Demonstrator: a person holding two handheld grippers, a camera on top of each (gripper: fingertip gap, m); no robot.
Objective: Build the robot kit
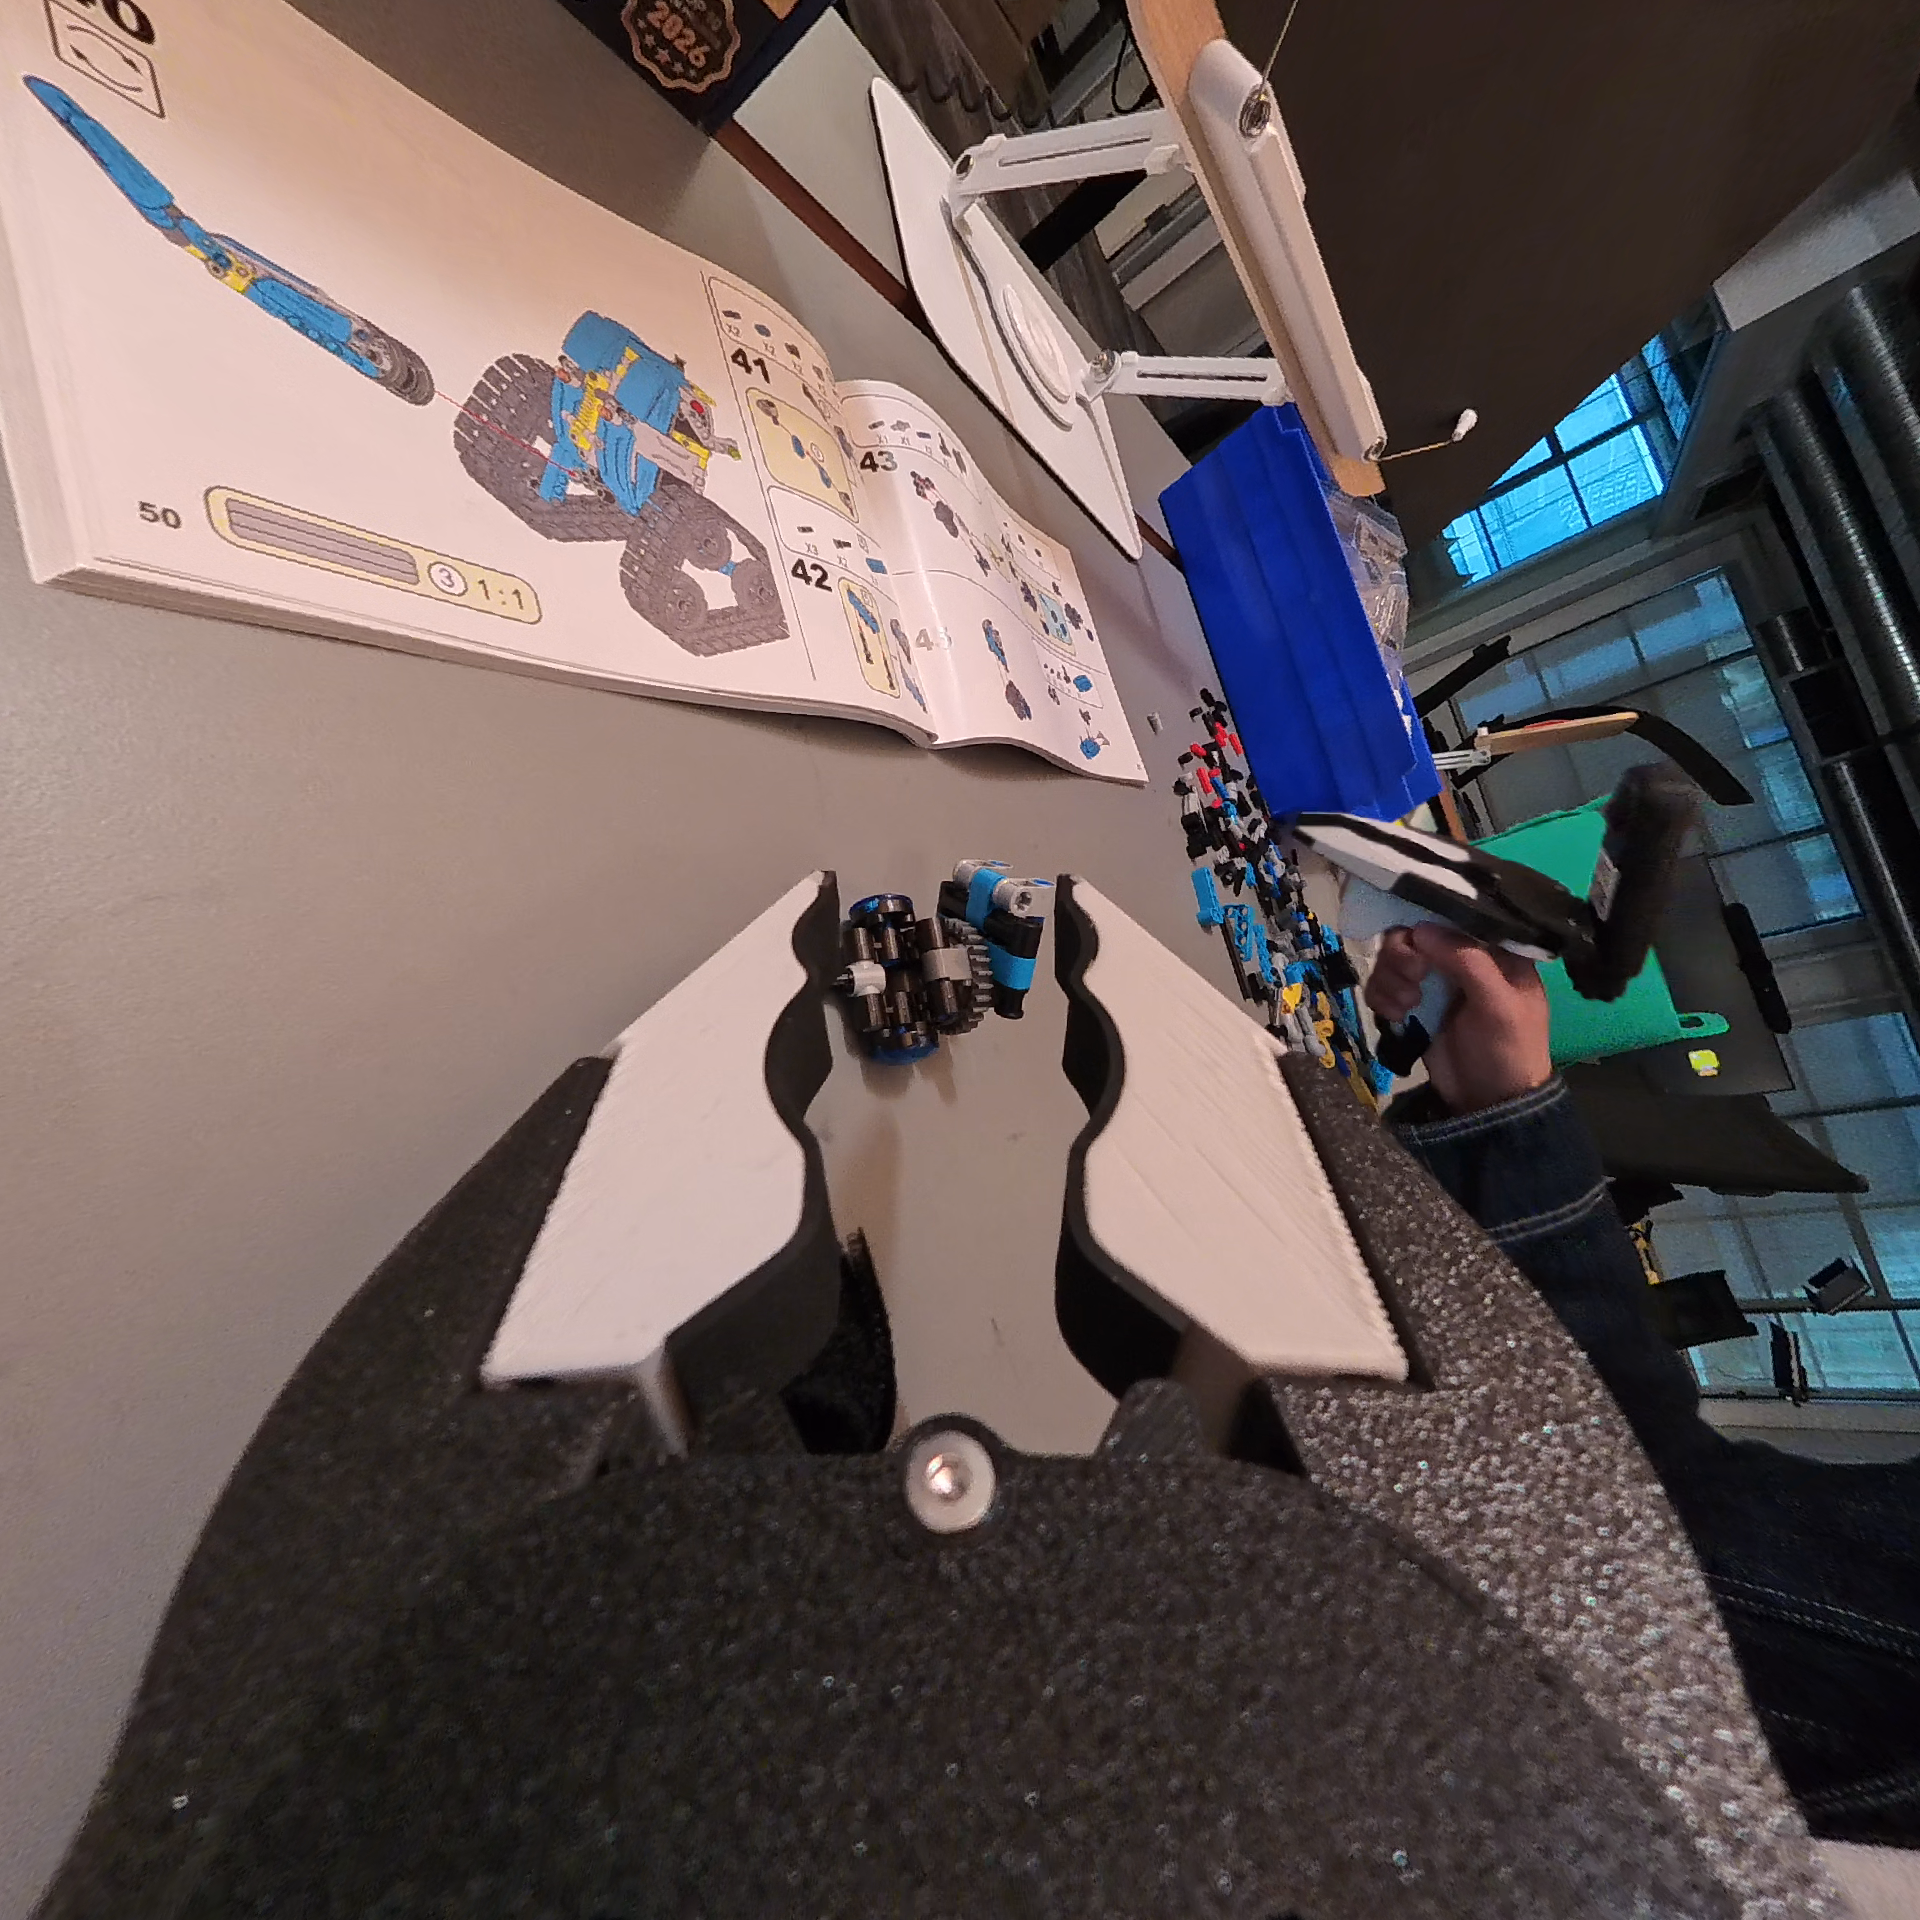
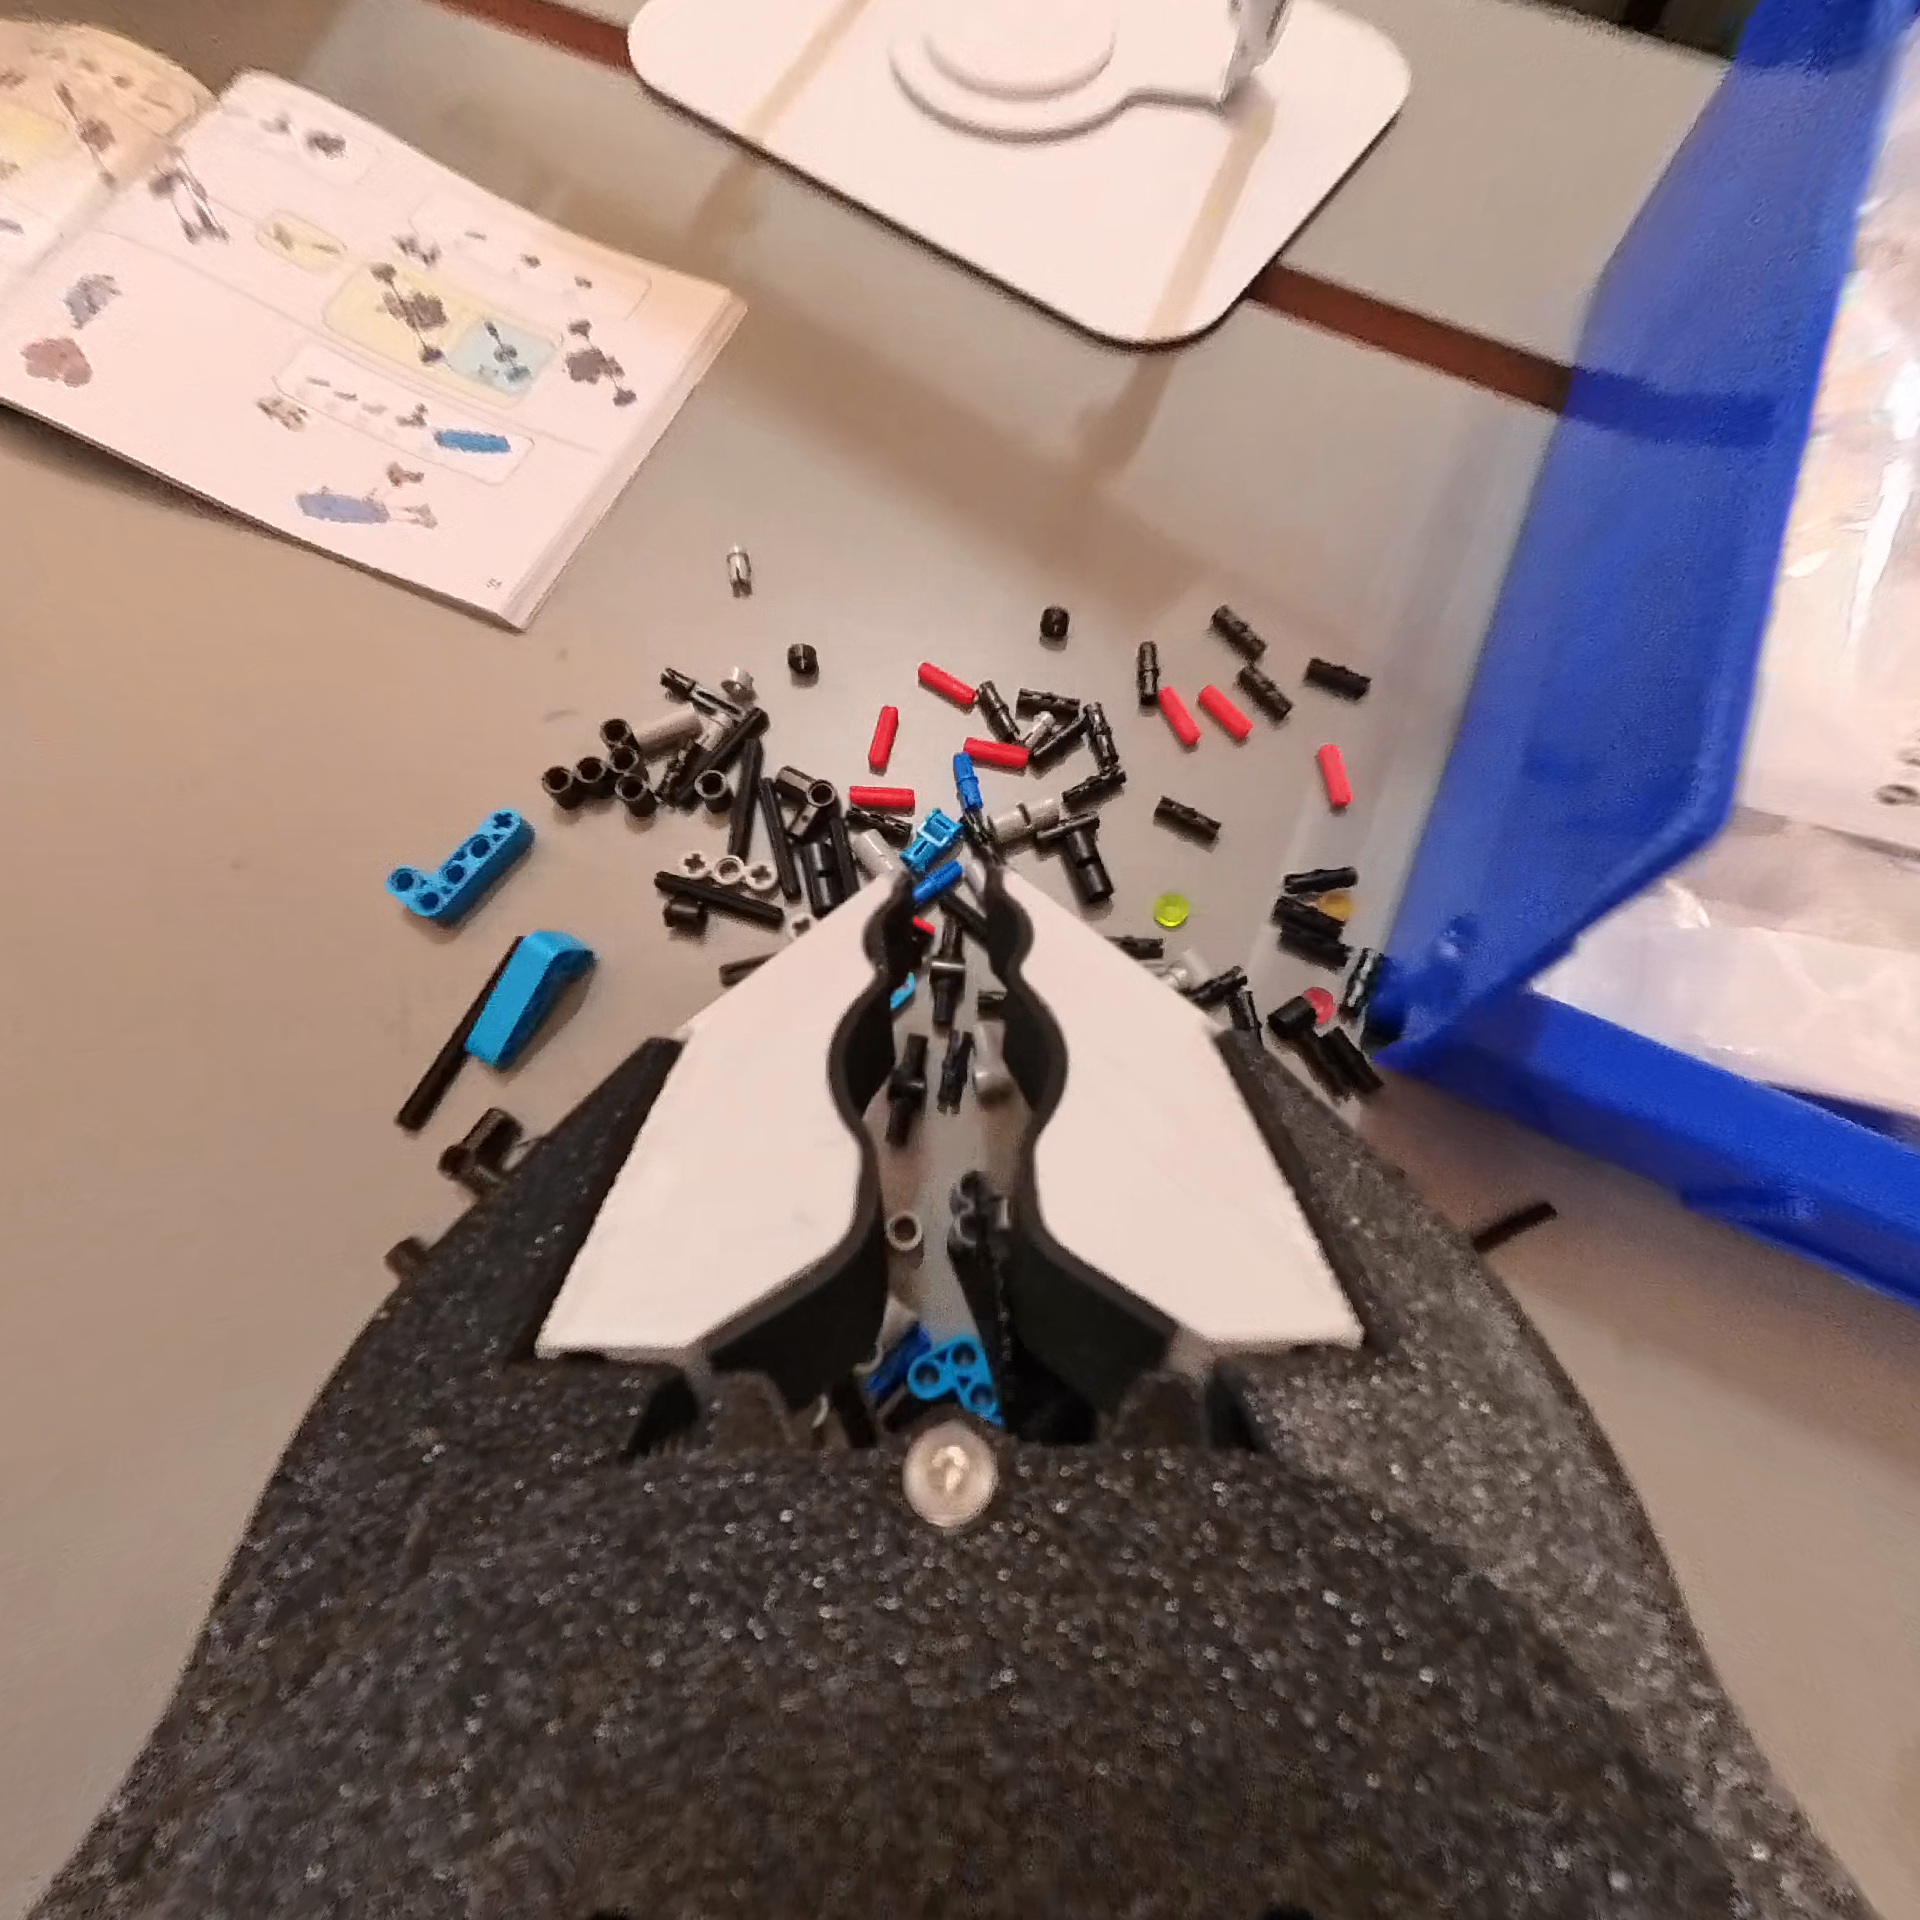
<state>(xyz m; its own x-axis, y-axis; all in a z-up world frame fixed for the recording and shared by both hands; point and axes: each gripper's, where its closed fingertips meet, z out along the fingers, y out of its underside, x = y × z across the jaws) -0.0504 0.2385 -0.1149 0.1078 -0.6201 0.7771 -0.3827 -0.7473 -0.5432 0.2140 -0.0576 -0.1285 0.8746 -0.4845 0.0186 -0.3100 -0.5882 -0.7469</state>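
My left gripper (image 1: 945, 891) is closed around a small assembly (image 1: 935, 961) of black, grey and blue toy parts; its white fingers (image 1: 717, 1049) flank it on both sides, low over the grey table (image 1: 312, 987). My right gripper (image 2: 940, 888) hangs over a pile of loose small parts (image 2: 997, 727), black, red, grey and blue. Its jaws are narrowly apart, with a small blue pin (image 2: 932, 881) seen between the tips; I cannot tell if it is gripped. The right gripper (image 1: 1309, 833), held by a hand (image 1: 1455, 997), also shows in the left wrist view above the pile (image 1: 1247, 894).
An open instruction booklet (image 1: 416, 416) lies on the table, also in the right wrist view (image 2: 312, 312). A blue bin (image 2: 1621, 623) holding clear bags stands right of the pile. A white stand base (image 2: 1039, 177) sits behind. A blue angled beam (image 2: 457, 862) and a blue curved panel (image 2: 530, 987) lie left of the pile. Some 40 cm of space lies between my two pairs of fingers.
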